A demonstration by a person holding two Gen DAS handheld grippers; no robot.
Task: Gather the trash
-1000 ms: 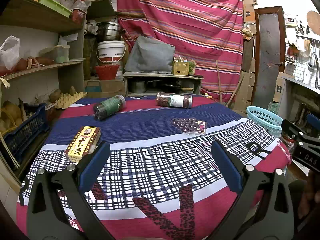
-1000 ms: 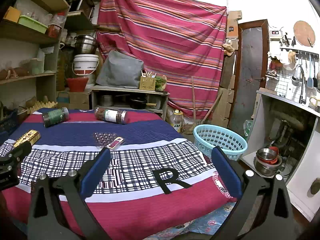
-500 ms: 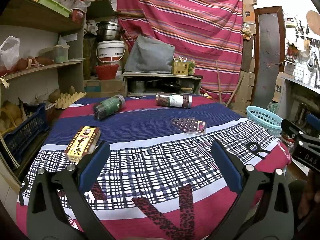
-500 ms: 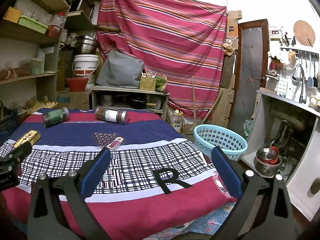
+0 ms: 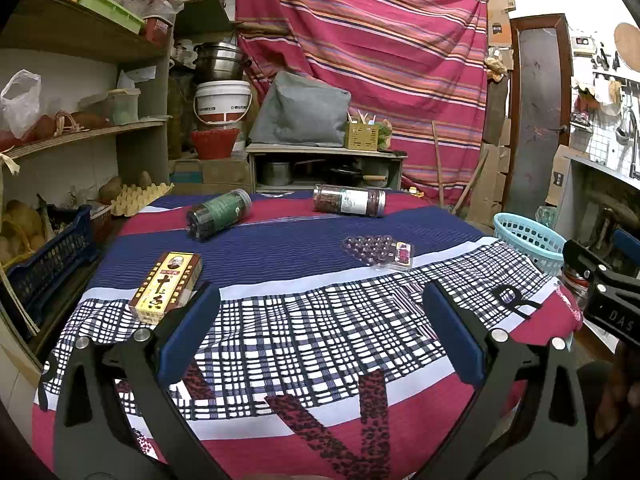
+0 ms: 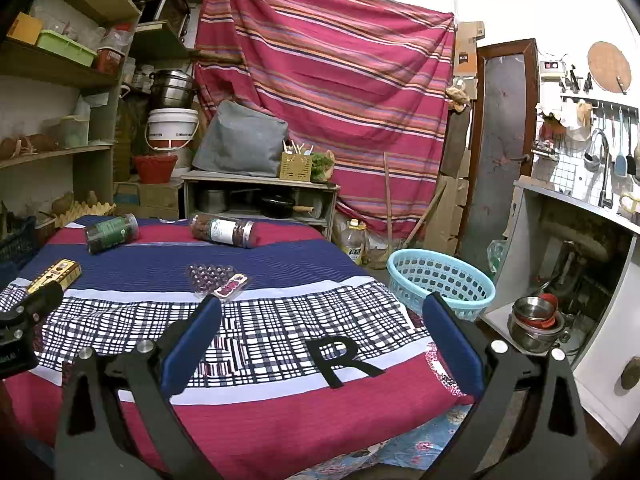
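Left gripper, right gripper: black frames, blue pads on fingers, silver screws.

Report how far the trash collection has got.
Done: nothing visible; the blue basket looks empty. In hand: nothing; left claw and right claw are both open above the table. Left: green-label jar, dark jar, yellow box and blister pack all lie on the cloth.
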